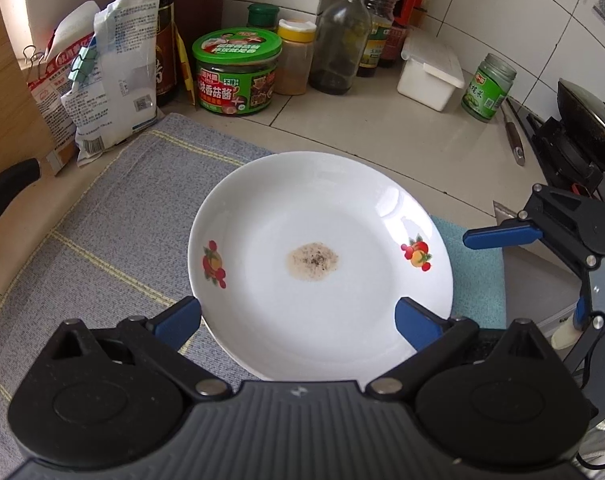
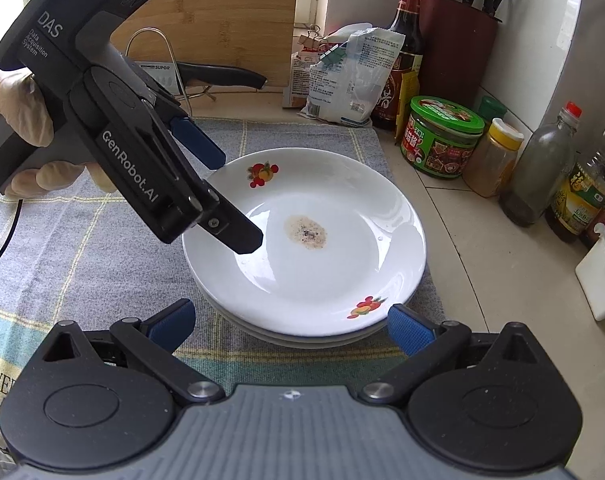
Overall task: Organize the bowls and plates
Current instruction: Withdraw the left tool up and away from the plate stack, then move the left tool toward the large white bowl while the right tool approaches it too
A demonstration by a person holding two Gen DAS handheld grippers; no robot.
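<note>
**Desk editor:** What have we got?

**Photographer:** A kitchen desk. A stack of white plates sits on a grey checked cloth, the top plate showing fruit prints on its rim and a brownish speckled stain at its centre. Jars, bottles and bags line the tiled wall behind.

**Desk editor:** And the tools?

**Photographer:** The left hand-held gripper hangs over the near-left edge of the stack, jaws spread wide, nothing between them. In the right wrist view one finger is over the rim of the top plate; contact can't be confirmed. A gloved hand holds its grip. The right hand-held gripper is also wide open and empty, its blue pads framing the near edge of the stack.

**Desk editor:** Why set up like that?

**Photographer:** My reading: the plates are nested to save space, and the cloth keeps them from sliding. Both sets of jaws stand open to either side, which suggests a release or a fresh approach; I can't say which. No bowls in shot, so that part looks undone.
</note>
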